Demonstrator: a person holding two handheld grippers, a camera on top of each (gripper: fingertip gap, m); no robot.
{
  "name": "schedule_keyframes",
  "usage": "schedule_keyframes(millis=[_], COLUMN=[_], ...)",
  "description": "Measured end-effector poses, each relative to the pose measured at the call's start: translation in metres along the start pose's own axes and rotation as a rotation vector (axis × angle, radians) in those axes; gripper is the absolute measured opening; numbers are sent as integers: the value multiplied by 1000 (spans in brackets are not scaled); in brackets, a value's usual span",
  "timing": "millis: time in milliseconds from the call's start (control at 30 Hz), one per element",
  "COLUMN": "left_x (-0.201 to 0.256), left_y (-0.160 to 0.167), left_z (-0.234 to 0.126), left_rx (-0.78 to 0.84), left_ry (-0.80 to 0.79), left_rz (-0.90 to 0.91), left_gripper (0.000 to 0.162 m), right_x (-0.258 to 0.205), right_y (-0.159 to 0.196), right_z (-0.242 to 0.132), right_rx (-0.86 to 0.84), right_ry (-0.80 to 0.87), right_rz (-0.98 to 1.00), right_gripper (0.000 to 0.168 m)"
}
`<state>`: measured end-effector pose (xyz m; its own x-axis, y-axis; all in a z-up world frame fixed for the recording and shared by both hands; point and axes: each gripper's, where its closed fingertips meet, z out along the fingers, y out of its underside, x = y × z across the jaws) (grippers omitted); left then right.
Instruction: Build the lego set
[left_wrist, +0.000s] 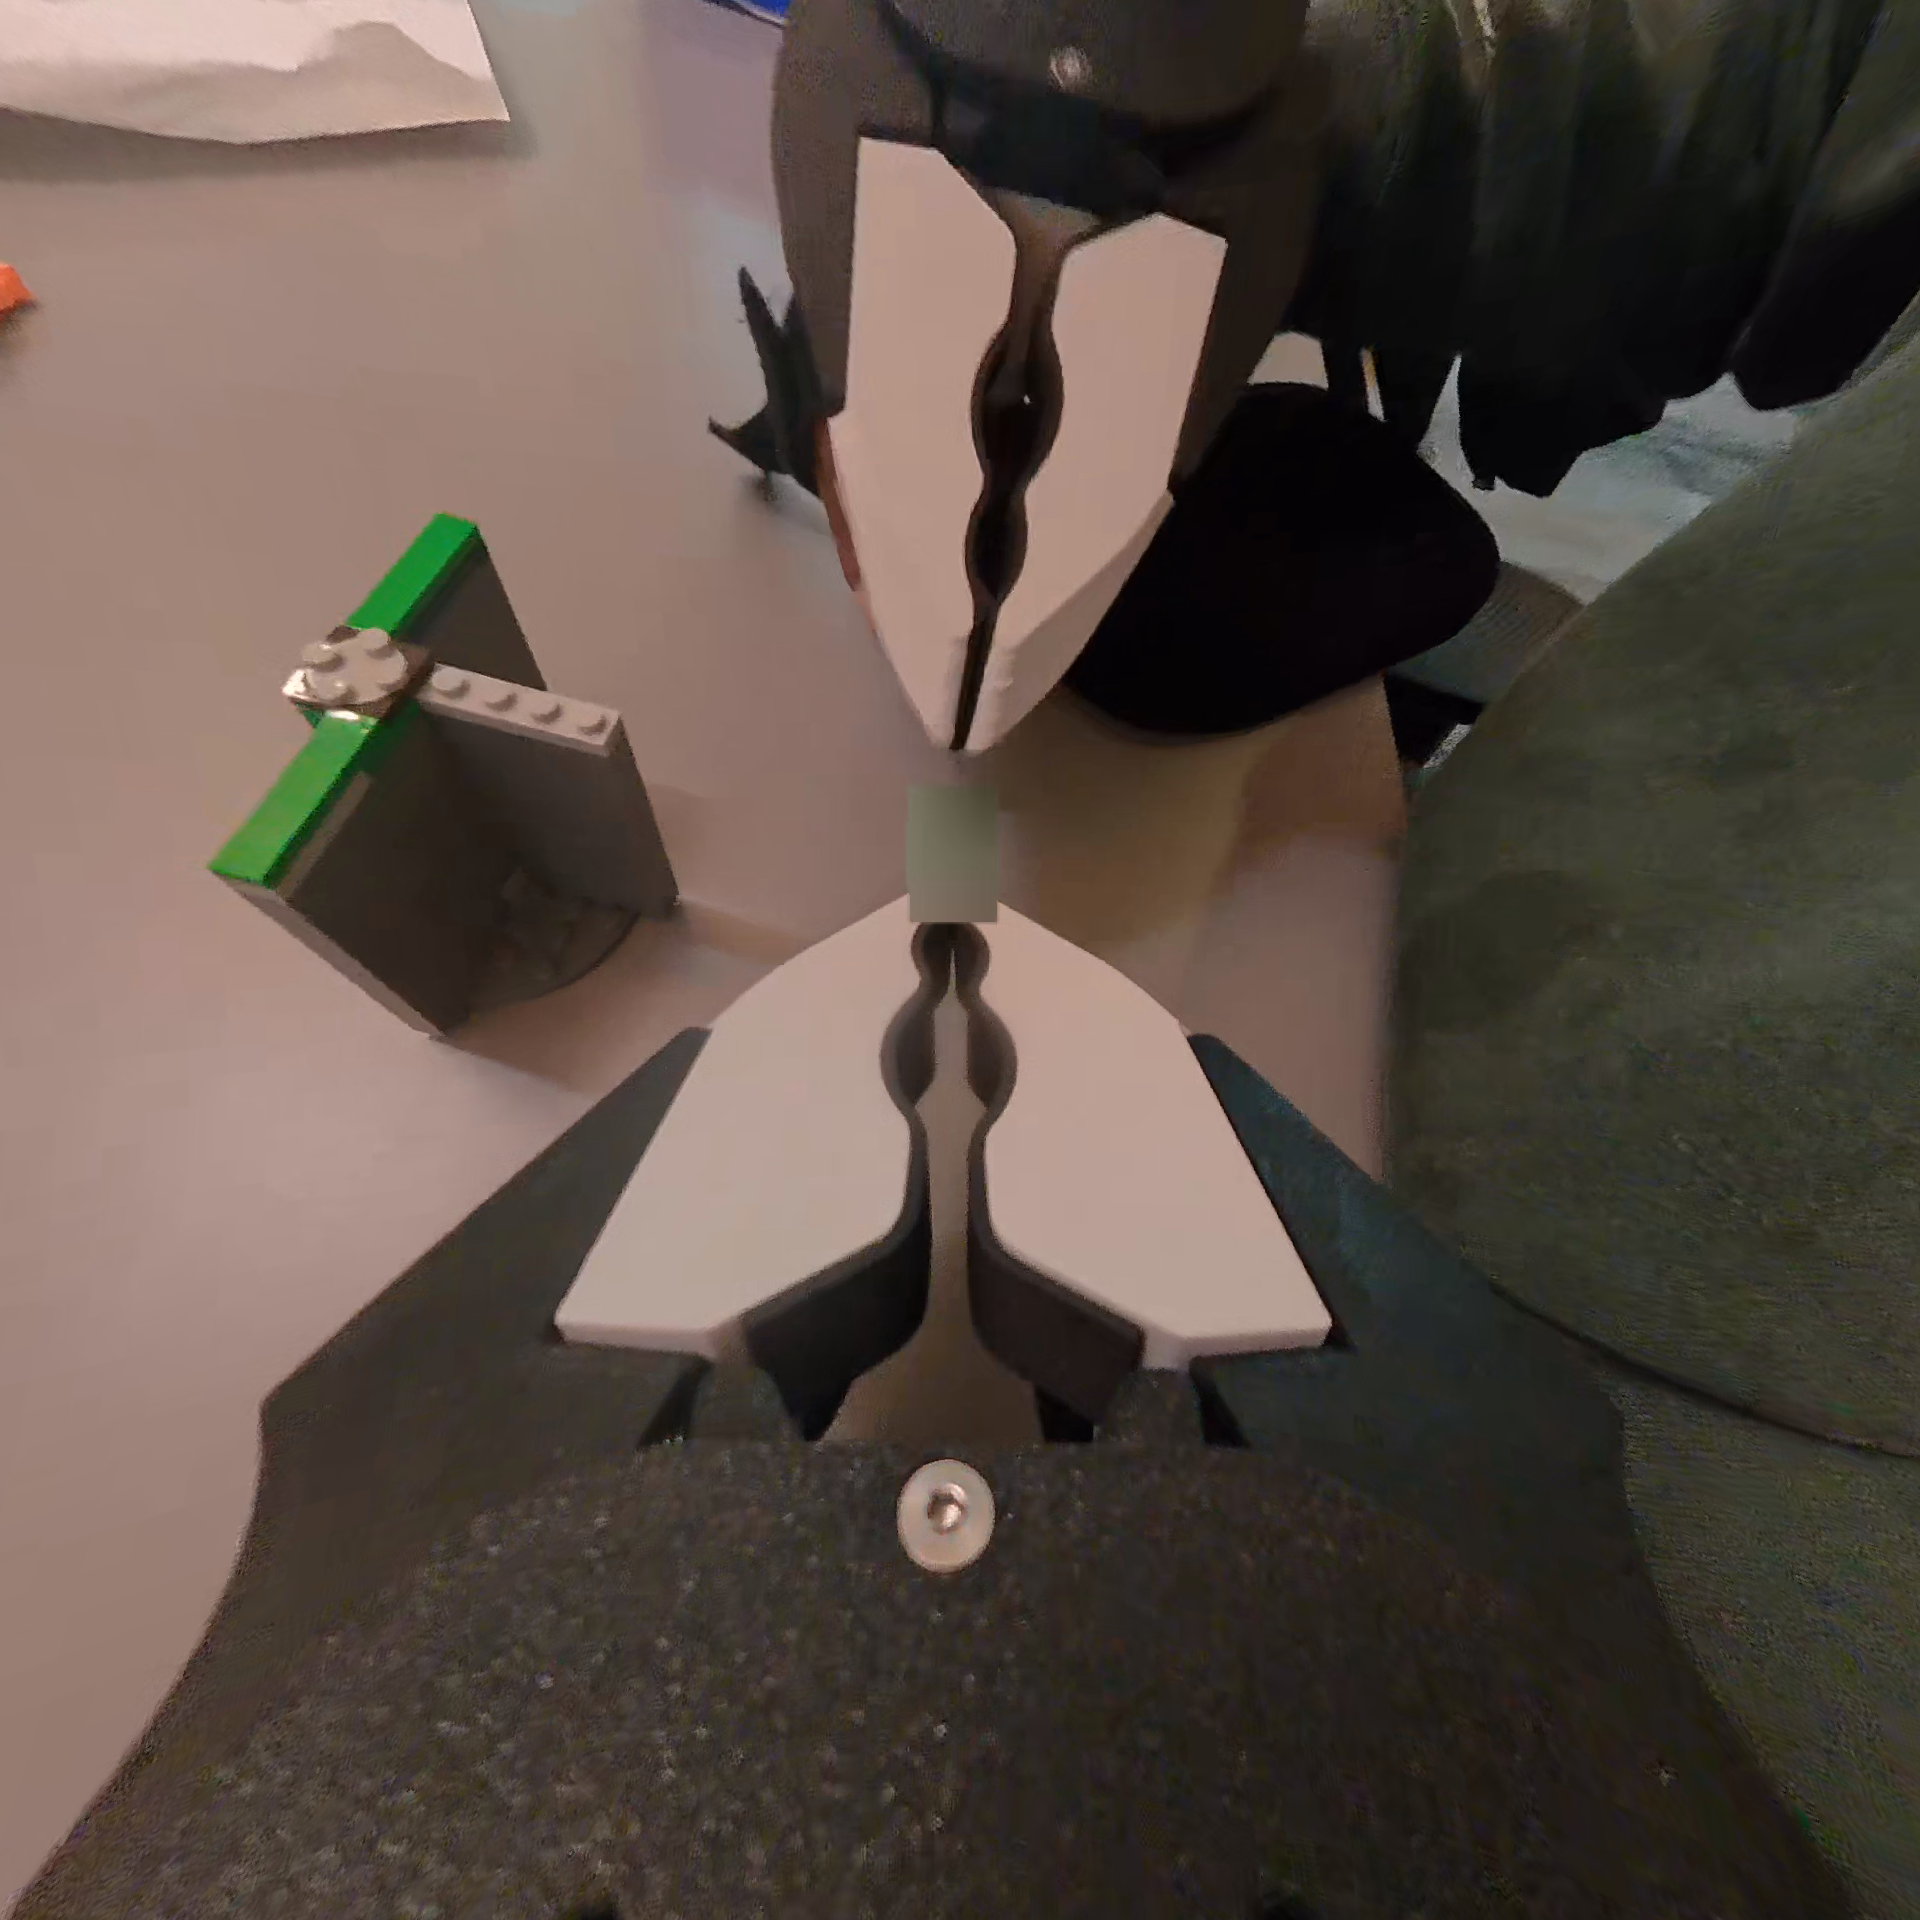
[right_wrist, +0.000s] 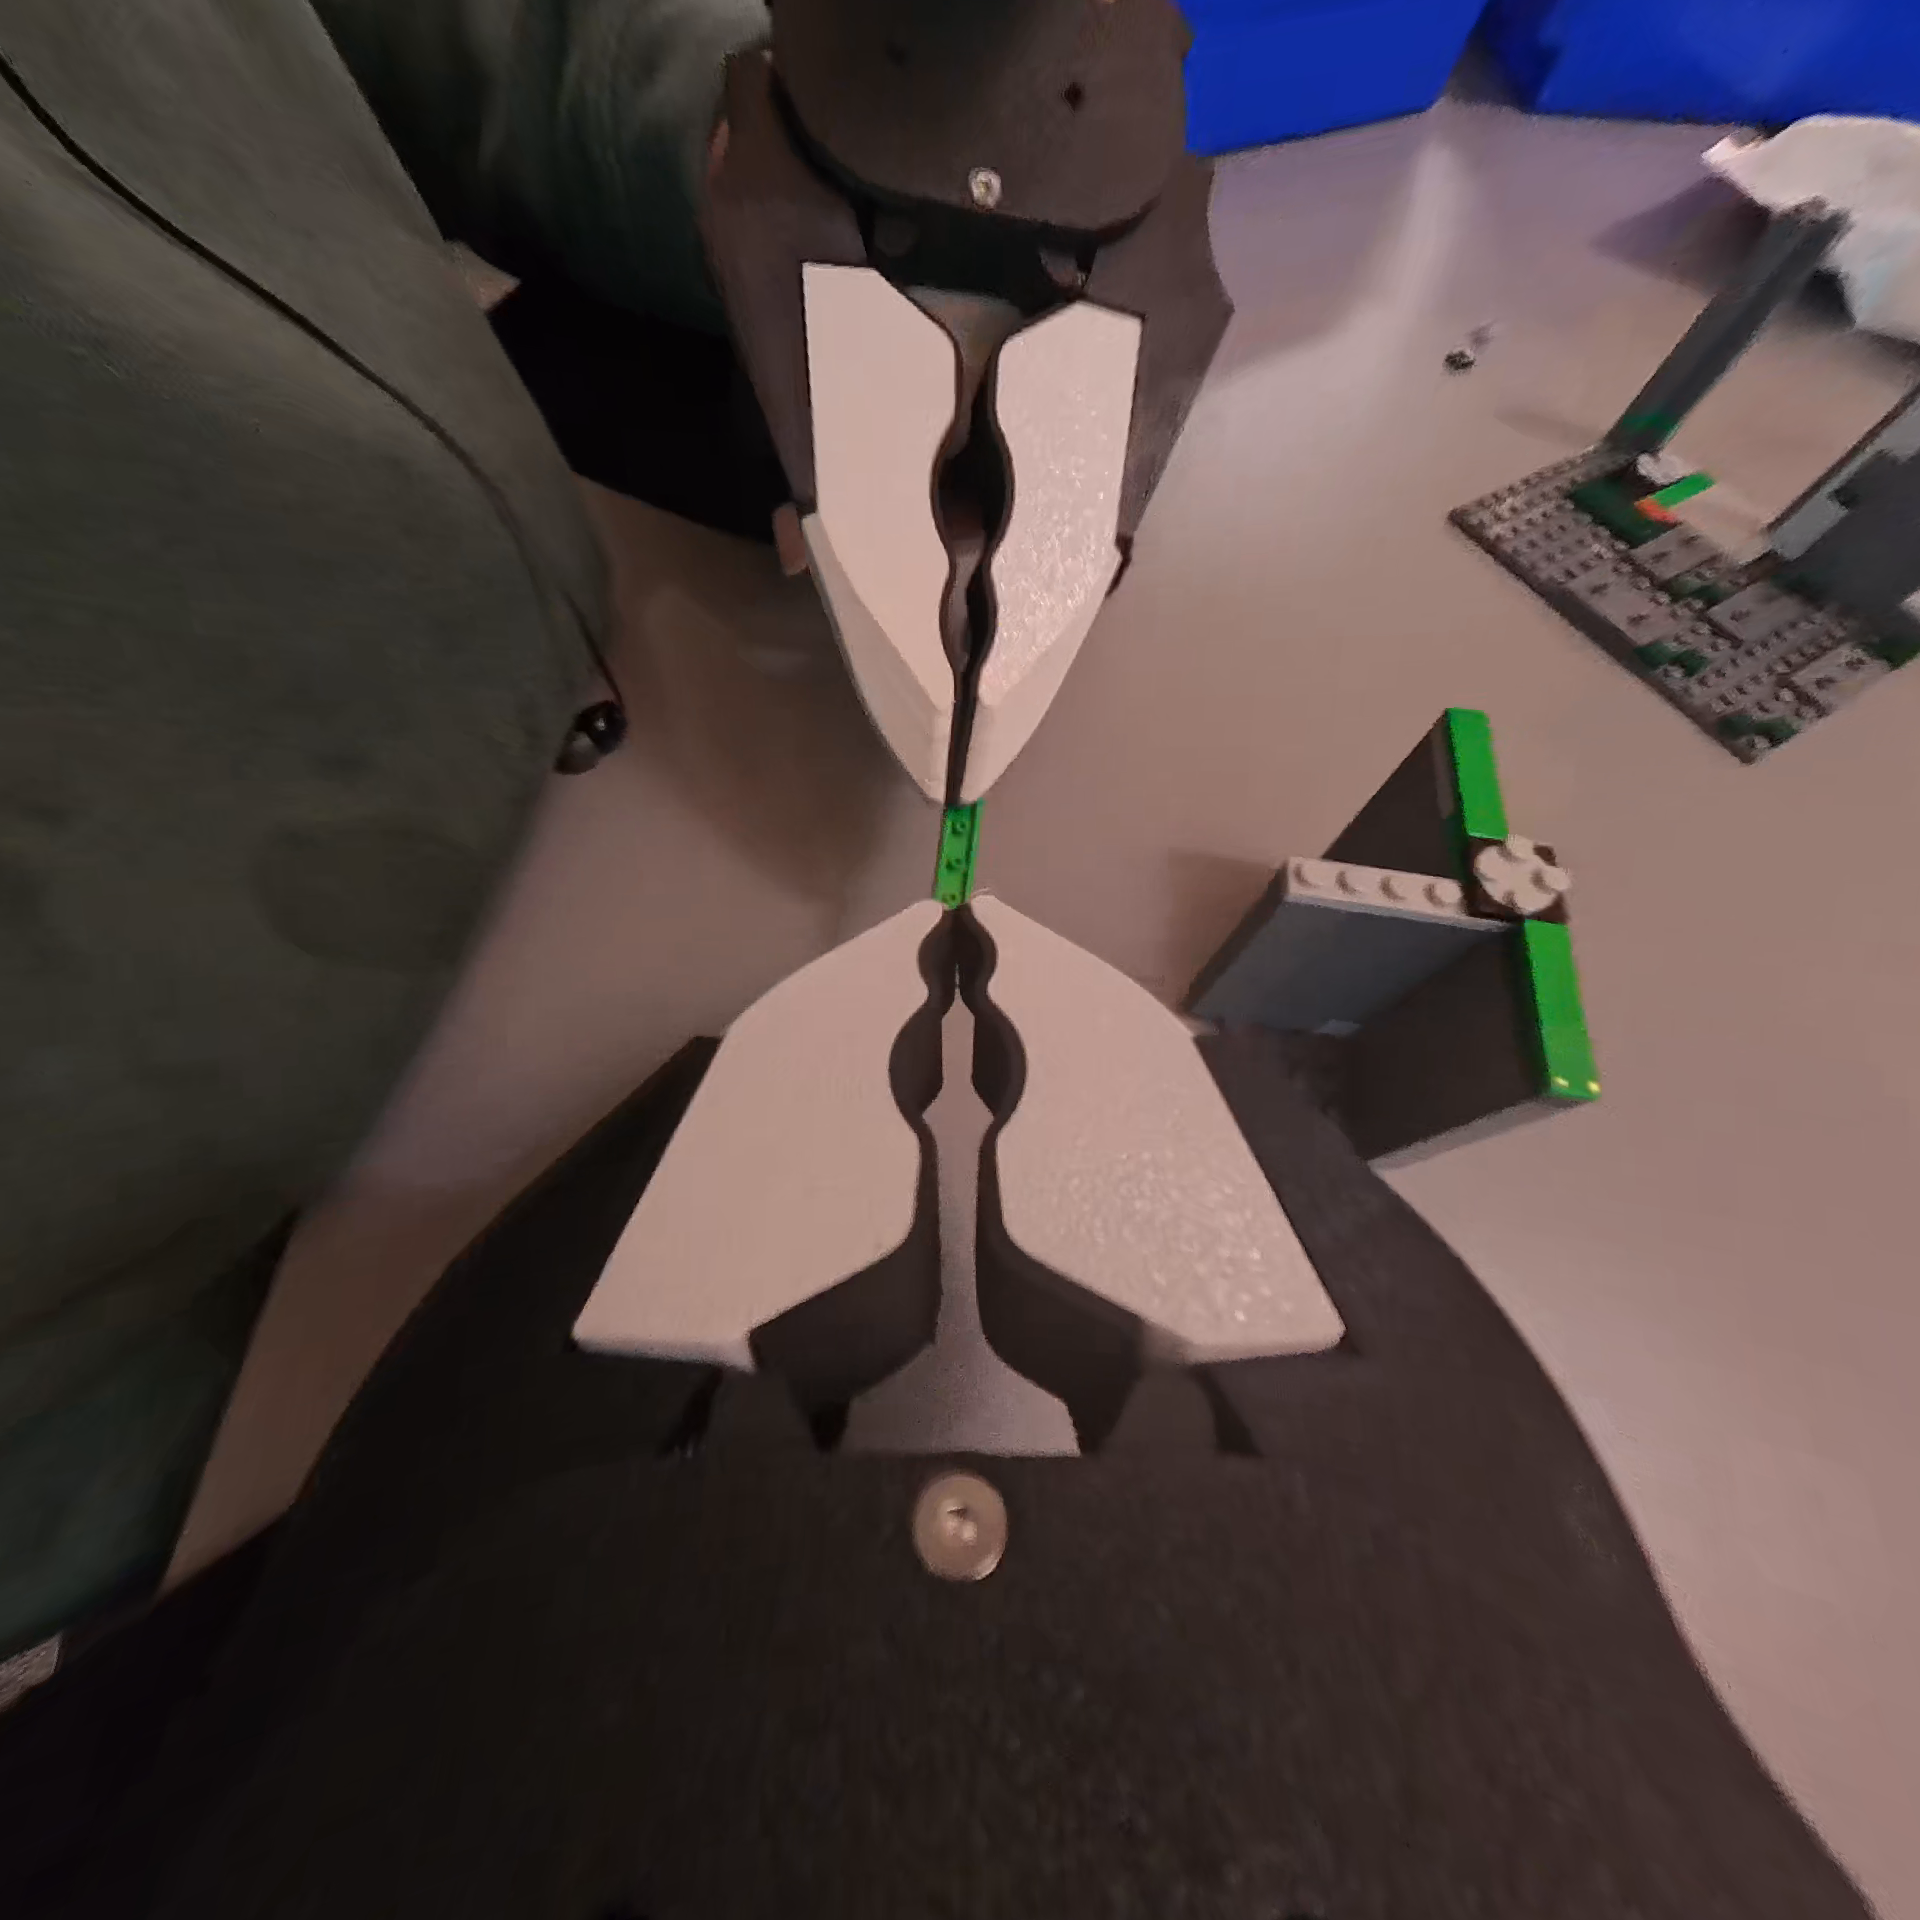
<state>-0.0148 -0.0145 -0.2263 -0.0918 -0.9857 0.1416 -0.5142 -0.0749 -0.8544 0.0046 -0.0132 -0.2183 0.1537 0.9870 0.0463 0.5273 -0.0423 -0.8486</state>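
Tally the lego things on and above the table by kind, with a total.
Small green plate held between both grippers' tips: 1
Grey wall sub-assembly with green strip: 1
Larger build on a studded grey baseplate: 1
Loose orange piece at the table's edge: 1
Total: 4

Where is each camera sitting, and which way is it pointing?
Left wrist view: sits on the left gripper, looking along its fingers at the right gripper, tip to tip.
Right wrist view: sits on the right gripper, facing back at the left; thin green studded plate pinched between them.
Shared: both grippers, grey-and-green brick wall.
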Motion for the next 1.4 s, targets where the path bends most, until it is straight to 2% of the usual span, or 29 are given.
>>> schedule_keyframes(millis=[100,133,167,233,367,500,600,700,767,933,1033,1200,1300,1400], left_x=[2,3,2,1,4,3,6,9,13,30,37,38,33,26], left_y=[-4,-5,-6,-7,-14,-16,-15,-15,-16,-12,-8,-5,-5,-13], left_z=[-2,-2,-3,-5,-7,-8,-8,-8,-7,1,7,11,10,3], left_rx=[24,31,38,48,80,90,81,71,57,5,-10,4,26,115], left_ry=[15,26,26,32,55,55,50,13,-11,8,62,140,137,164], left_rz=[-16,-26,-34,-51,-80,-91,-65,51,139,245,154,-43,-114,-235], left_gripper=[0,0,0,0,0,0,0,0,20,16,11,5,4,3], right_x=[-1,-4,-7,-8,5,4,0,-11,-20,-32,-35,-33,-28,-18], right_y=[-4,-6,-6,-9,-10,-17,-17,-15,-16,-13,-10,-9,-11,-23], right_z=[-2,0,3,7,10,6,3,1,-3,-6,-3,2,3,3], right_rx=[-2,1,-4,8,-13,19,3,0,7,-69,-152,-269,-311,-248], right_ry=[25,24,30,71,249,273,205,26,-131,-426,-519,-579,-568,-489], right_rz=[-80,-106,-131,-192,-342,-397,-350,-163,-21,202,231,196,155,119], right_gripper=[0,19,27,31,22,3,3,3,3,3,2,2,3,9])
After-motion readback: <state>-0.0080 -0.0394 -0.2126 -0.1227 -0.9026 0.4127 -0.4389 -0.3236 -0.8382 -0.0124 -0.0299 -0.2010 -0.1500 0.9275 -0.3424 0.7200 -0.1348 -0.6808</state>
